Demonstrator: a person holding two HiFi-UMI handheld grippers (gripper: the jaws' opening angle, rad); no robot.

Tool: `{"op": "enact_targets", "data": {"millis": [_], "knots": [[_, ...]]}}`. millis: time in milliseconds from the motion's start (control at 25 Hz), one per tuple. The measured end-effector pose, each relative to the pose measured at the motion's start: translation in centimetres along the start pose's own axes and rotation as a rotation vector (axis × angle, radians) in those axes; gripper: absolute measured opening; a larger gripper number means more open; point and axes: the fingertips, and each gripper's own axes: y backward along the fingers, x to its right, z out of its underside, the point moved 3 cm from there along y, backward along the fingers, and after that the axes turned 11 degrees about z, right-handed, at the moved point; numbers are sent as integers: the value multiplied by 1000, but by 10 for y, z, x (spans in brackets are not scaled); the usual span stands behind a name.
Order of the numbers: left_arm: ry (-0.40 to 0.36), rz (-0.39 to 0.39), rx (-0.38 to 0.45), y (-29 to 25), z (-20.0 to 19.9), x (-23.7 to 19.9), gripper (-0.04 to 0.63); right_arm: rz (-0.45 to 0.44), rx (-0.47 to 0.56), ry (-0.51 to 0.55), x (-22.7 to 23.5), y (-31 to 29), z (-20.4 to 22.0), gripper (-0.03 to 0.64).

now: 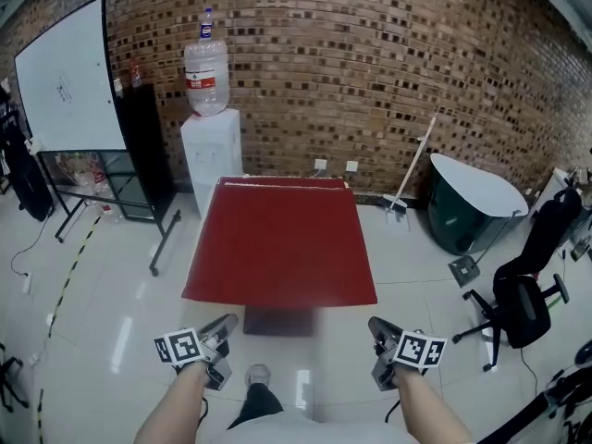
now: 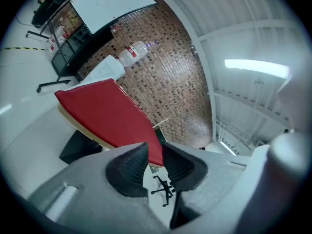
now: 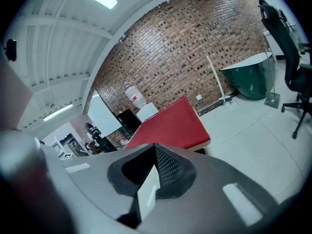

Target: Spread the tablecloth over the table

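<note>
A red tablecloth (image 1: 277, 239) lies flat over the square table and covers its top; a thin pale strip of the table (image 1: 277, 184) shows at the far edge. Both grippers hang in front of the table's near side, apart from the cloth. My left gripper (image 1: 222, 326) is open, with a narrow gap between its dark pads and nothing in it. My right gripper (image 1: 377, 329) is shut and empty. The left gripper view shows the left gripper (image 2: 155, 147) and the cloth (image 2: 107, 118) beyond it. The right gripper view shows the right gripper (image 3: 155, 147) below the cloth (image 3: 170, 123).
A white water dispenser (image 1: 211, 151) with a bottle stands behind the table against the brick wall. A whiteboard (image 1: 65, 77) and a black cabinet (image 1: 148, 151) stand at the left. At the right are a mop (image 1: 412, 169), a green tub (image 1: 467, 206) and a black office chair (image 1: 523, 289).
</note>
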Motion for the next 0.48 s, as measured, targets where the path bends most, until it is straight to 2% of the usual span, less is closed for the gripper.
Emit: {"op": "enact_targets", "data": {"millis": [120,200,280,480], "knots": [[-6,87,-5,-1,19,39,56,-125,-44,33,-37,22,18,2],[-23,119,-11,2,26,56,2,-172,-68,56,-51,31,30,2],[-36,151,-36,6,35,70,2,-211,-102,65,-65,36,45,2],[-160,137,-197,17,68,79,2,-263,-179,107,-96,34,89,2]]}}
